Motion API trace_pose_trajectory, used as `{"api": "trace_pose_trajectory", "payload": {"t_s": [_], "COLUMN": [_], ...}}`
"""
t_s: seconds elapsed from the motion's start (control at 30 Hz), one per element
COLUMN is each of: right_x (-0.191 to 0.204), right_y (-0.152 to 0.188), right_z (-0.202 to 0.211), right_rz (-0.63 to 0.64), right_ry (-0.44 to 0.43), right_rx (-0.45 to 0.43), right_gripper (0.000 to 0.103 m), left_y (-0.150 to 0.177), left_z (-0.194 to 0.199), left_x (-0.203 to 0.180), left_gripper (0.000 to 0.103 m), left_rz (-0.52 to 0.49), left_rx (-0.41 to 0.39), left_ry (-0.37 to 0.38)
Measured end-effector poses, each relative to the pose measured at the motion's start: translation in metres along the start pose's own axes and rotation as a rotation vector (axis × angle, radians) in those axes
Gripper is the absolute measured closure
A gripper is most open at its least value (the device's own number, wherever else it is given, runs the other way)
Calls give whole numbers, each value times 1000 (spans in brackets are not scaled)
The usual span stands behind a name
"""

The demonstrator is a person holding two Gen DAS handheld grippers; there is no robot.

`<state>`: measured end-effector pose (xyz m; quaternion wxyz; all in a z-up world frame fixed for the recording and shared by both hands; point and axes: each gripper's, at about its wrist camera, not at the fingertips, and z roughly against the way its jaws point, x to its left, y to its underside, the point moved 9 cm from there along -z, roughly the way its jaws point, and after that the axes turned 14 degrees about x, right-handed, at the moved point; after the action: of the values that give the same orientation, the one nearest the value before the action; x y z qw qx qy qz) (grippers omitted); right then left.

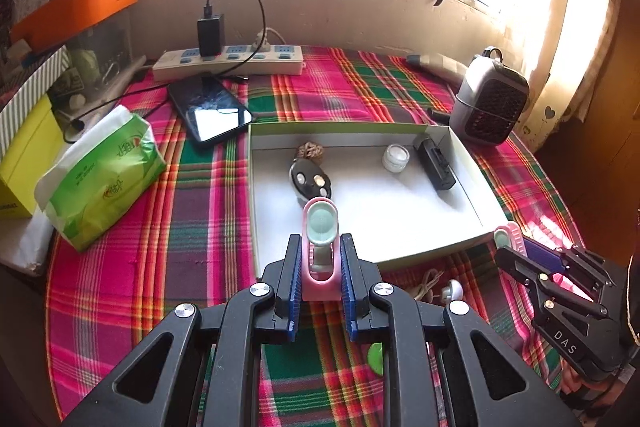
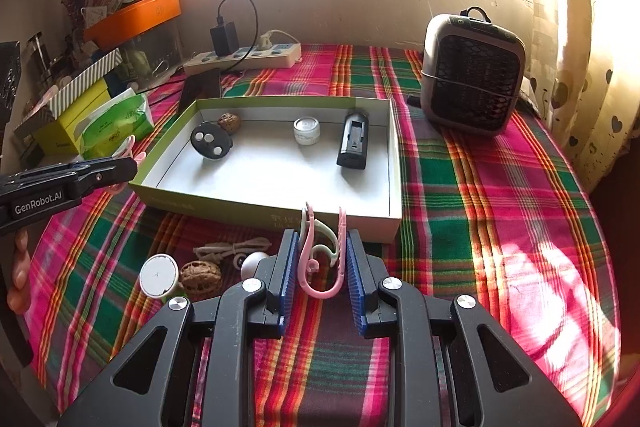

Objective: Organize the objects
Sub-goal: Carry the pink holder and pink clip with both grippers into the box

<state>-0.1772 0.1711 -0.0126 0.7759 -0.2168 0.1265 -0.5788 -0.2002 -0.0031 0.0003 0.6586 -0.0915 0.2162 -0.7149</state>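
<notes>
Left wrist view: the left gripper (image 1: 320,259) is clamped on a pink plastic clip with a pale green pad (image 1: 320,227), held above the near edge of the box.
Right wrist view: the right gripper (image 2: 322,255) is clamped on a second pink and pale green plastic clip (image 2: 324,259), held over the cloth just in front of the box.
Box: a shallow white cardboard box with a green rim (image 2: 394,163) lies open on the worktop, which is covered by a red, pink and green plaid cloth (image 2: 480,187).
Inside the box: a black oval key fob with silver buttons (image 2: 211,141), a brown walnut (image 2: 229,122), a small clear jar with a white lid (image 2: 307,131) and a black rectangular battery block (image 2: 354,141), all apart from one another.
Outside the box, near side: a round white disc (image 2: 159,275), another walnut (image 2: 201,279), a white earphone with its cable (image 2: 240,255).
Surroundings: a grey desktop fan (image 2: 472,71) to the right, a white power strip (image 1: 228,61), a black phone (image 1: 210,111) and a green tissue pack (image 1: 100,179) to the left.
</notes>
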Motion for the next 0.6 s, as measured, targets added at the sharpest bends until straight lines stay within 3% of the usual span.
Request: {"api": "trace_pose_trajectory", "payload": {"t_s": [0.6], "right_x": [0], "right_y": [-55], "right_z": [-36], "right_rz": [23], "right_ry": [-30], "right_rx": [42], "right_gripper": [78], "left_y": [-54], "left_z": [-52], "left_x": [-28], "left_gripper": [87], "left_rz": [-82], "left_rx": [65], "left_ry": [11]}}
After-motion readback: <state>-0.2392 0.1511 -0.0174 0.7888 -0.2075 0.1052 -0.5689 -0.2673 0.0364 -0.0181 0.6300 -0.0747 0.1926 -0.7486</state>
